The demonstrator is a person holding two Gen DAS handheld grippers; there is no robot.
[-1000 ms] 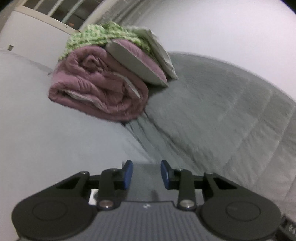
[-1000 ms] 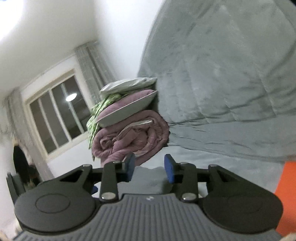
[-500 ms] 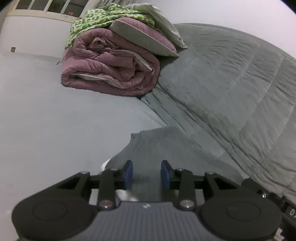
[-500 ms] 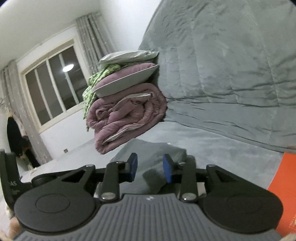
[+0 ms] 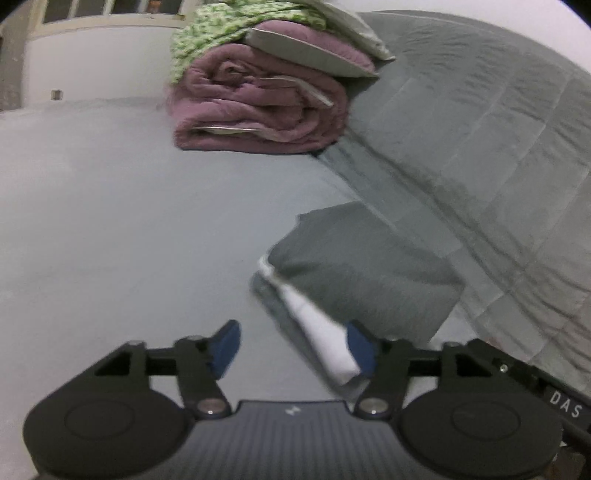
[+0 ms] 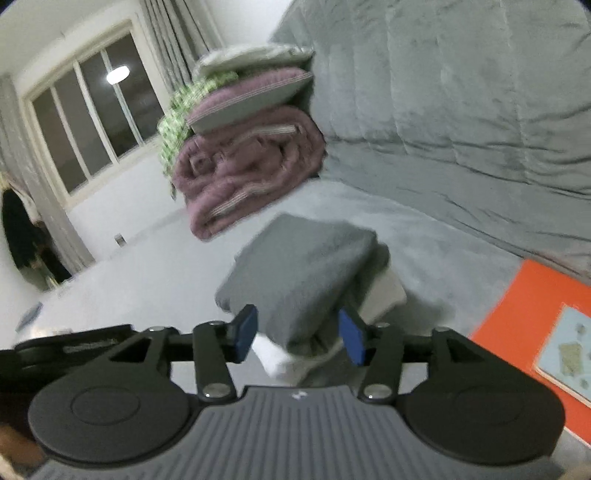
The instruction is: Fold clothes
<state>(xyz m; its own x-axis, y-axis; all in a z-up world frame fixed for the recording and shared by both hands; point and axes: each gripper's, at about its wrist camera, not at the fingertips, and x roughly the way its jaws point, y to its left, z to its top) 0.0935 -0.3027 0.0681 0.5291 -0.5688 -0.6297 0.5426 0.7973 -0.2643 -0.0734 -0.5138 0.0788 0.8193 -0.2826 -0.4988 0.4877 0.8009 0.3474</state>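
Folded grey garment (image 5: 354, 266) (image 6: 299, 273) lying on the pale grey bed sheet (image 5: 110, 229) (image 6: 155, 258), on top of a white folded piece (image 5: 325, 332) (image 6: 384, 291) that sticks out beneath it. Left claw (image 5: 293, 345) released, blue pads spread wide, right pad just beside the white edge, nothing gripped. Right claw (image 6: 299, 332) likewise released, jaws wide apart on either side of the garment's near corner, not clamped on it. Beyond the garment, well apart, a rolled purple blanket (image 5: 258, 110) (image 6: 243, 173) with a purple pillow (image 5: 314, 51) (image 6: 251, 99), a green patterned cloth (image 5: 221, 29) (image 6: 177, 118) and a pale pillow (image 6: 255, 55) stacked on it. To the right, close along the garment, a bunched grey quilt (image 5: 480, 147) (image 6: 461, 110). Nothing lying between claws and garment. Seen only from the right wrist: a dark window (image 6: 92, 107) with a lamp reflection, curtains, an orange board (image 6: 535, 321) with a pale picture at the right edge. Seen only from the left wrist: the white piece's long edge running toward the camera, and a wall socket (image 5: 56, 94) below the sill. Both views somewhat blurred.
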